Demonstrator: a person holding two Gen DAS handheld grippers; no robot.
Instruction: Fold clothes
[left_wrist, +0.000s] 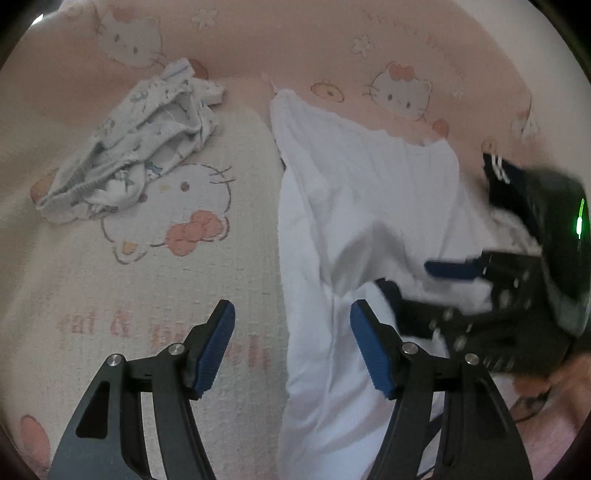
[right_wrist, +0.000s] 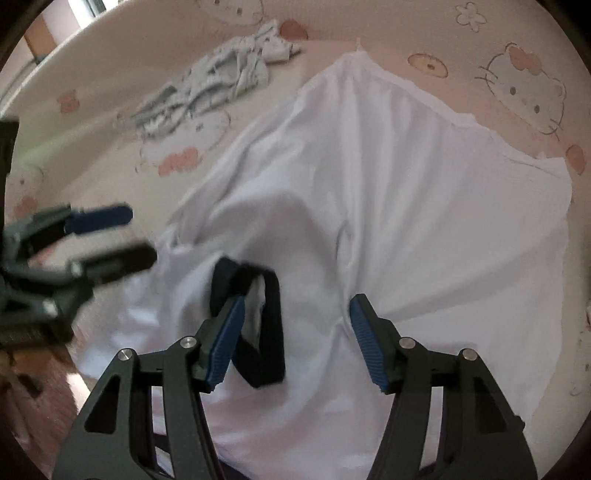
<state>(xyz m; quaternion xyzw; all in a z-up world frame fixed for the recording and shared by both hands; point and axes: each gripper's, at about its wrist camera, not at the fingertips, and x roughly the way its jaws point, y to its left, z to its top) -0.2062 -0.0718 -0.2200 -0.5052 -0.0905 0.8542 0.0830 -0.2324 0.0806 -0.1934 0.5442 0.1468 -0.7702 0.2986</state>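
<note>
A white garment (left_wrist: 369, 192) lies spread on the bed, with a dark neckband (right_wrist: 266, 325) near its front. My left gripper (left_wrist: 291, 332) is open above the garment's left edge; its right finger is over the cloth and its left finger over the sheet. My right gripper (right_wrist: 295, 328) hovers over the bunched white cloth (right_wrist: 406, 184), jaws wide apart, the left pad beside the neckband and a crease running to the right pad. No pad visibly presses on the fabric. Each gripper also shows, blurred, in the other's view: right gripper (left_wrist: 424, 284), left gripper (right_wrist: 122, 236).
A crumpled pale patterned garment (left_wrist: 136, 147) (right_wrist: 221, 85) lies at the back left. The bed sheet (left_wrist: 166, 280) is pink and cream with cartoon cats. A hand (left_wrist: 546, 380) holds the right gripper. The bed's edge (right_wrist: 55, 55) curves along the far left.
</note>
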